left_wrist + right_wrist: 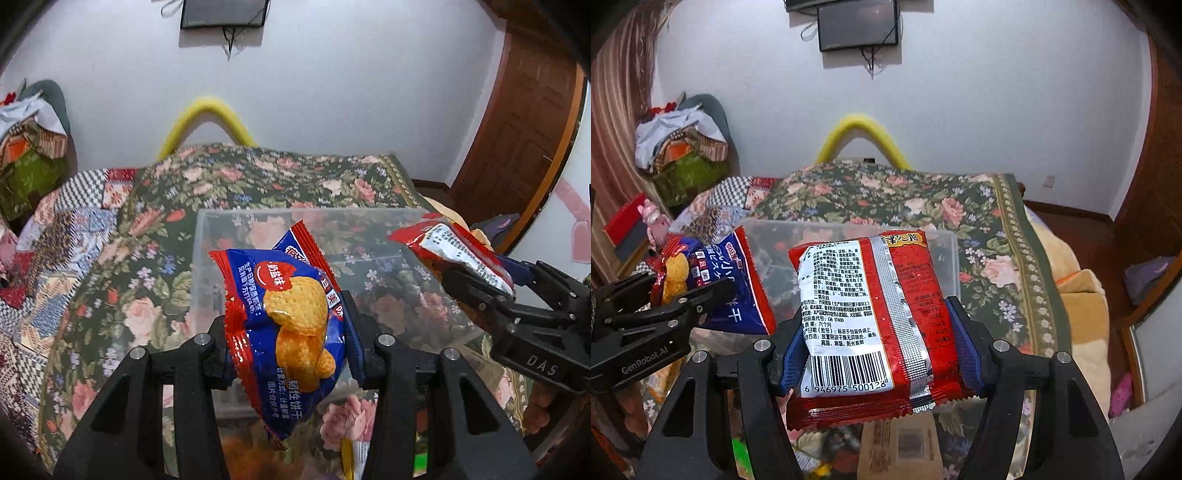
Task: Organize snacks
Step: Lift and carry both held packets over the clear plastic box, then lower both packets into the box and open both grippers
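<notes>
A: Where does the clear plastic bin (306,236) lie?
B: Ahead, below both. Left tongs (291,332) clamp the blue biscuit packet (284,317); right tongs (875,343) clamp the red foil packet (871,314), long axis pointing binward.

Both grippers are showing matte black frames with open triangular cutouts and round silver screw heads at the joints. The left gripper (290,328) is wearing blue ribbed pads (355,332) on its fingers; the right gripper (875,339) is carrying the same blue pads (966,350). White lettering is showing on each housing: "DAS" and "GenRobot.AI".
</notes>
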The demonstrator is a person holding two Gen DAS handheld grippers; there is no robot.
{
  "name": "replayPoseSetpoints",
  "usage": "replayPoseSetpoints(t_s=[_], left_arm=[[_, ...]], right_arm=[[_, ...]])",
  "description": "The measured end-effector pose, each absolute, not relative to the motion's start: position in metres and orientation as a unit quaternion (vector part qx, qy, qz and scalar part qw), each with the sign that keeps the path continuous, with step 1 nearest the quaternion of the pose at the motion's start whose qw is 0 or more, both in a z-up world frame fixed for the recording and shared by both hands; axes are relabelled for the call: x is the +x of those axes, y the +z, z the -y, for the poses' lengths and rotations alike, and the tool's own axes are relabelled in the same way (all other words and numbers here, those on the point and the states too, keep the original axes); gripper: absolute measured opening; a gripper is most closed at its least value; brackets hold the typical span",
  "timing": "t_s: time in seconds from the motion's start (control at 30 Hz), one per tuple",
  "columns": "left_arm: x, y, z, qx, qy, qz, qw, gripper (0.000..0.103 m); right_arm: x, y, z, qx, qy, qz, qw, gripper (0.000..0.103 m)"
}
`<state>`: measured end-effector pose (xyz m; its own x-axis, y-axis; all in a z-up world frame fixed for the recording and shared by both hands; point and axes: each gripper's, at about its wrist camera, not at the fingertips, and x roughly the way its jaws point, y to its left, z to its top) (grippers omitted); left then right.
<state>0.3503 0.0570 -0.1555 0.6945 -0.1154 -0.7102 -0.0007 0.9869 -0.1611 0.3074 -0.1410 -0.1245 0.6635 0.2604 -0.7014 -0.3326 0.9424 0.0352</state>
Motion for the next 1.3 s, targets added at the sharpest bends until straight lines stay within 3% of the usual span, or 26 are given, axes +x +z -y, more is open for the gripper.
replayPoseSetpoints(t_s=[0.63,0.77,0.9,1.3], left_arm=[[0.373,-0.187,-0.054,-0.073,-0.029,-0.429,0.900,0.049],[0.365,-0.178,-0.056,-0.070,-0.032,-0.420,0.904,0.050],[0.356,-0.166,-0.059,-0.072,-0.036,-0.410,0.909,0.054],[0.298,-0.114,-0.071,-0.045,-0.039,-0.361,0.931,0.069]], right_arm=[[0.324,-0.147,0.130,-0.062,0.169,-0.419,0.890,0.066],[0.321,-0.146,0.129,-0.065,0.168,-0.417,0.891,0.067],[0.317,-0.140,0.132,-0.061,0.166,-0.409,0.895,0.078],[0.283,-0.102,0.148,-0.055,0.157,-0.370,0.914,0.083]])
